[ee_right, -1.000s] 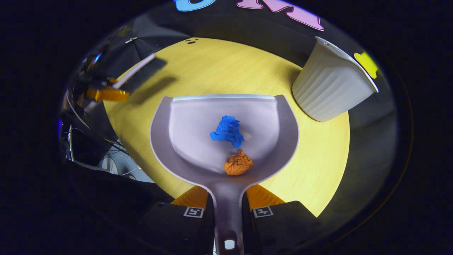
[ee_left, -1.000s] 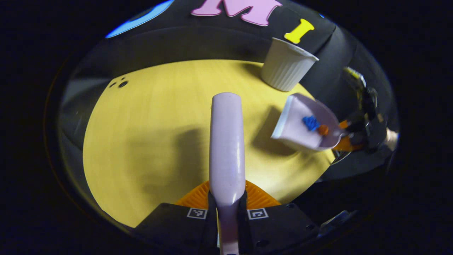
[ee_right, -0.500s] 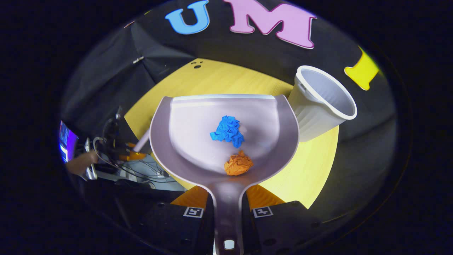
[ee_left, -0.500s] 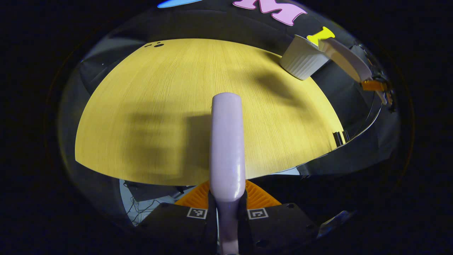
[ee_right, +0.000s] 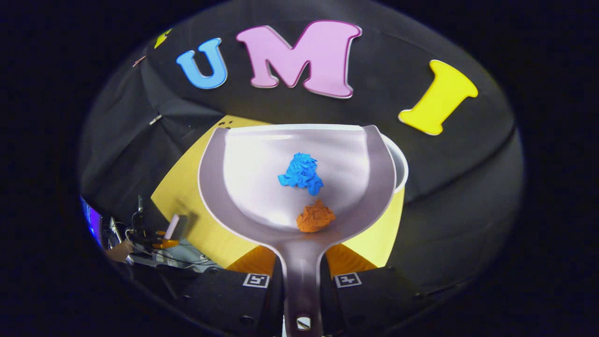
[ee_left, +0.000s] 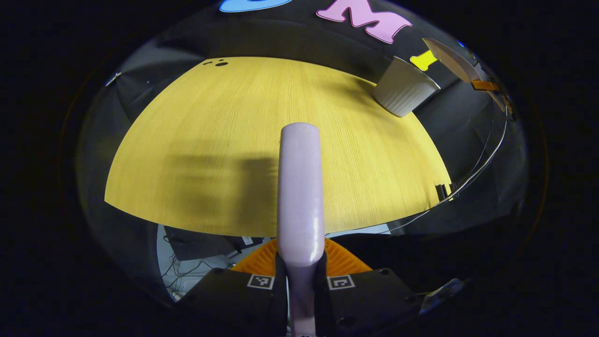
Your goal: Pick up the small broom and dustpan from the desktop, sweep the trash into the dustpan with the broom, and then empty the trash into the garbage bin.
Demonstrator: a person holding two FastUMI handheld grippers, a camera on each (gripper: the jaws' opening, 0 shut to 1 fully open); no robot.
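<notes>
The right hand-held gripper [ee_right: 302, 281] is clasping a pale lilac plastic dustpan [ee_right: 299, 187], carrying blue [ee_right: 301, 173] and orange [ee_right: 316, 216] paper wads above the white ribbed bin [ee_right: 399, 168]; the left hand-held gripper [ee_left: 300, 281] is gripping the lilac broom handle [ee_left: 300, 187] over the yellow wooden surface [ee_left: 210, 140].

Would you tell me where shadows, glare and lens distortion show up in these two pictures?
Left gripper view: the broom carries a glare streak and a soft shadow lies left of it on the table, whose edges bow from the fisheye. Right gripper view: the dustpan is brightly lit and sharp, with both paper balls crisp.
</notes>
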